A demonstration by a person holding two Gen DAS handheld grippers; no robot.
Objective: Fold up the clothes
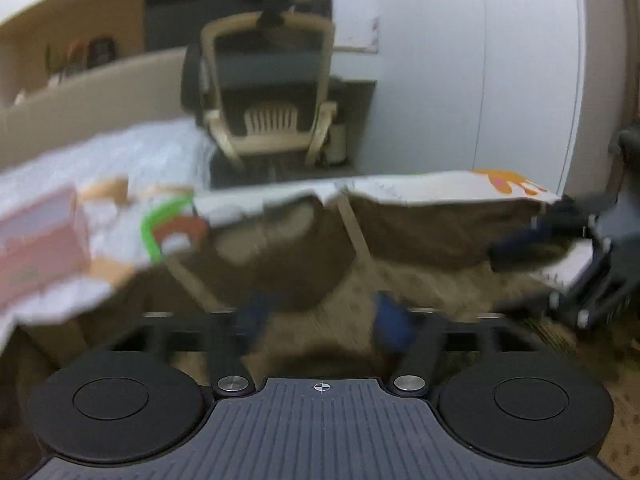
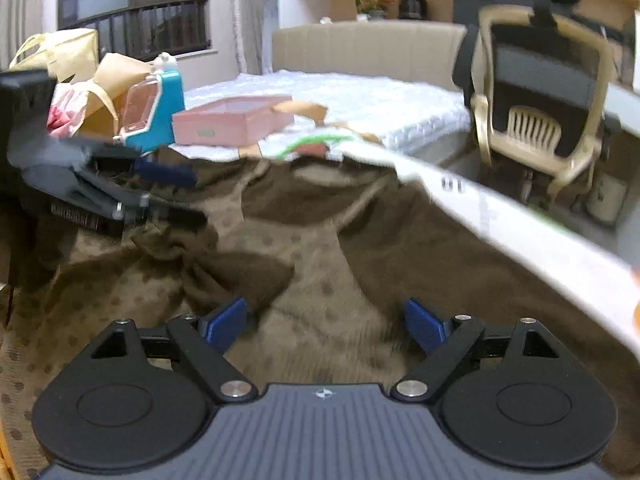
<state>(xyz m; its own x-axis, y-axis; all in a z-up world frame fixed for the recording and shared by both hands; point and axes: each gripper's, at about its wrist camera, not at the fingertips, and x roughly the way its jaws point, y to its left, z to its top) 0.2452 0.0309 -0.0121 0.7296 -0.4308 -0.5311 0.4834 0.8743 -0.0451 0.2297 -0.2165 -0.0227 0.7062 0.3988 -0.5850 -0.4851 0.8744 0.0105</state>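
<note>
A brown garment lies spread and rumpled, dark brown outside with a lighter dotted side showing. In the right wrist view my right gripper hovers low over its near part, open, blue pads wide apart with nothing pinched. My left gripper reaches in from the left over the garment's bunched edge, its fingers apart. The left wrist view is blurred: my left gripper is open above the garment, and the right gripper comes in from the right.
A white printed sheet borders the garment on the right. Behind lie a bed with a pink box, a blue container and paper bags. A beige office chair stands at the back right.
</note>
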